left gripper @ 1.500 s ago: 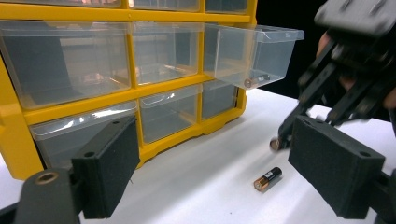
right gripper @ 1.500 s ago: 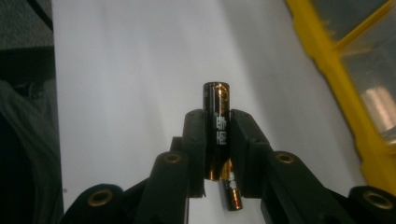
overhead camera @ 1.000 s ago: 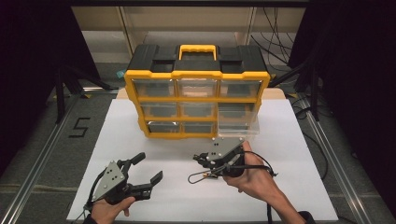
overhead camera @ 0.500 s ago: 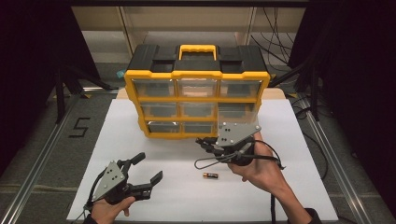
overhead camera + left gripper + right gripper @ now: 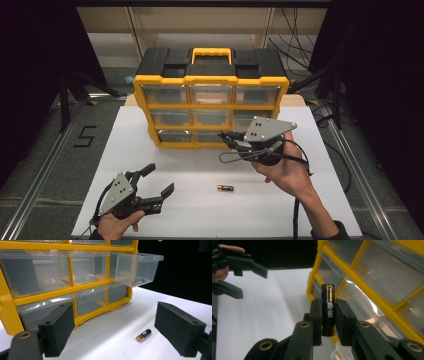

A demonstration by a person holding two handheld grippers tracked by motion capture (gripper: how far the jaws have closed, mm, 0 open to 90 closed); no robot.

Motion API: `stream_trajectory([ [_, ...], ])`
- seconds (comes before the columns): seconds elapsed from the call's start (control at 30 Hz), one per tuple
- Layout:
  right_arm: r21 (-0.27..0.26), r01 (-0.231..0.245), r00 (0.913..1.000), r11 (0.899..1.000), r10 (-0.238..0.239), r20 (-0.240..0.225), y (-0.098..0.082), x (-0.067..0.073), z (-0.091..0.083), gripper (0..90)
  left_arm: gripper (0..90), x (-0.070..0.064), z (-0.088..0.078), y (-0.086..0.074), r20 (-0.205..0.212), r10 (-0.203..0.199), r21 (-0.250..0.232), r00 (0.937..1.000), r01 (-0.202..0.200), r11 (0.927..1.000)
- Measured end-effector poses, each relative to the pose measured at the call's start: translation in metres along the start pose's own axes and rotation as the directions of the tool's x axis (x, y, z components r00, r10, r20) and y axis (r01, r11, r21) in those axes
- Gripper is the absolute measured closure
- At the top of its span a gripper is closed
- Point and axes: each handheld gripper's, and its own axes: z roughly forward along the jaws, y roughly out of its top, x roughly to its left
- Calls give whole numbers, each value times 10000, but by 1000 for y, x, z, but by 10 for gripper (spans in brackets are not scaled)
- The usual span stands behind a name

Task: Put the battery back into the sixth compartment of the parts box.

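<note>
My right gripper (image 5: 328, 315) is shut on a black battery (image 5: 328, 307), which stands upright between the pads. In the high view the right gripper (image 5: 226, 137) hovers just in front of the yellow drawer organizer (image 5: 210, 80), near its lower right drawers. A second battery (image 5: 225, 188) lies on the white sheet below it, also seen as the battery (image 5: 144, 335) ahead of the left jaws. My left gripper (image 5: 160, 177) rests open at the front left, nothing between its pads. One clear drawer (image 5: 140, 265) is pulled out, with a battery (image 5: 136, 282) inside.
The organizer has a black lid with a yellow handle (image 5: 212, 51) and rows of clear drawers. The white sheet (image 5: 125, 150) covers the table, dark floor and rails on both sides. My left gripper (image 5: 237, 265) shows far off in the right gripper view.
The right gripper has lifted off the sheet with its battery and moved up and right toward the organizer. The loose battery stays on the sheet. The left gripper has not moved.
</note>
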Motion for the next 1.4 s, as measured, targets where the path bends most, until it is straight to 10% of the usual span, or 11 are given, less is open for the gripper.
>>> stream_trajectory([
  [0.7, -490, -1004, 9822, 9937, 1069, 1547, -21, -45, -29, 767, 156, 0, 0, 0, 7, 39, 14, 10000, -39, 10000],
  [1.4, 169, -1947, 9668, 9807, 1890, 1723, -44, -65, -21, 767, 156, 0, 0, 0, 12, 12, 12, 10000, -12, 10000],
])
